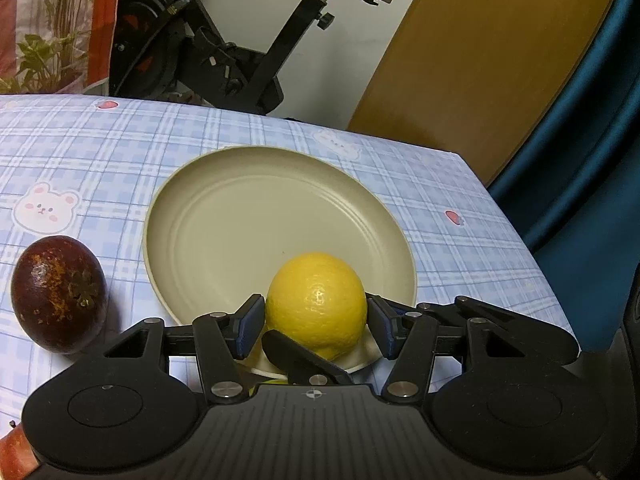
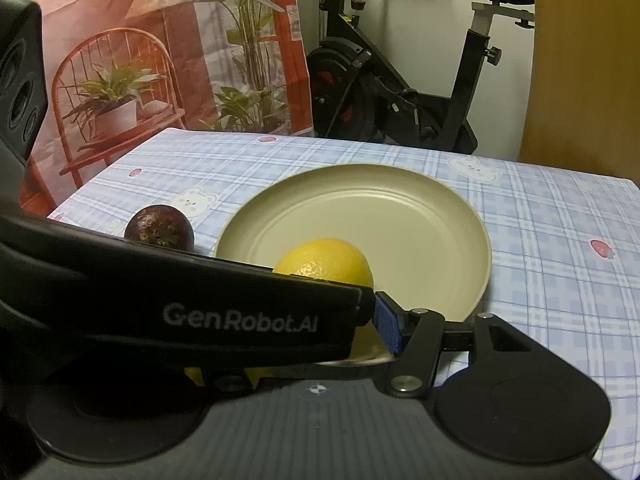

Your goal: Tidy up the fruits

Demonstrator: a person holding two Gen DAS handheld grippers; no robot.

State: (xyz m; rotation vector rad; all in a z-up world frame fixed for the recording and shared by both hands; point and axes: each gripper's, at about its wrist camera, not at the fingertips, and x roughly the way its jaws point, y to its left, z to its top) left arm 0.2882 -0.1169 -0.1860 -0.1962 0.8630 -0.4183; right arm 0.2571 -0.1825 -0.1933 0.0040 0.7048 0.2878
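Observation:
In the left wrist view my left gripper (image 1: 316,324) is shut on a yellow lemon (image 1: 316,300), with its blue pads against both sides. The lemon is over the near part of a beige plate (image 1: 240,184). A dark purple passion fruit (image 1: 58,294) lies on the checked cloth left of the plate. In the right wrist view the left gripper's black body (image 2: 240,312) crosses in front, with the lemon (image 2: 326,260) past its tip and the passion fruit (image 2: 160,230) behind it. Of my right gripper (image 2: 320,340) only the right finger's blue pad (image 2: 387,328) shows, by the plate's (image 2: 400,208) near rim.
An exercise bike (image 1: 224,56) stands behind the table. A wooden panel (image 1: 480,60) and dark blue fabric (image 1: 592,160) are at the right, past the table's edge (image 1: 516,232). A printed plant backdrop (image 2: 140,60) hangs at the left. A bit of something yellow (image 2: 194,374) shows under the grippers.

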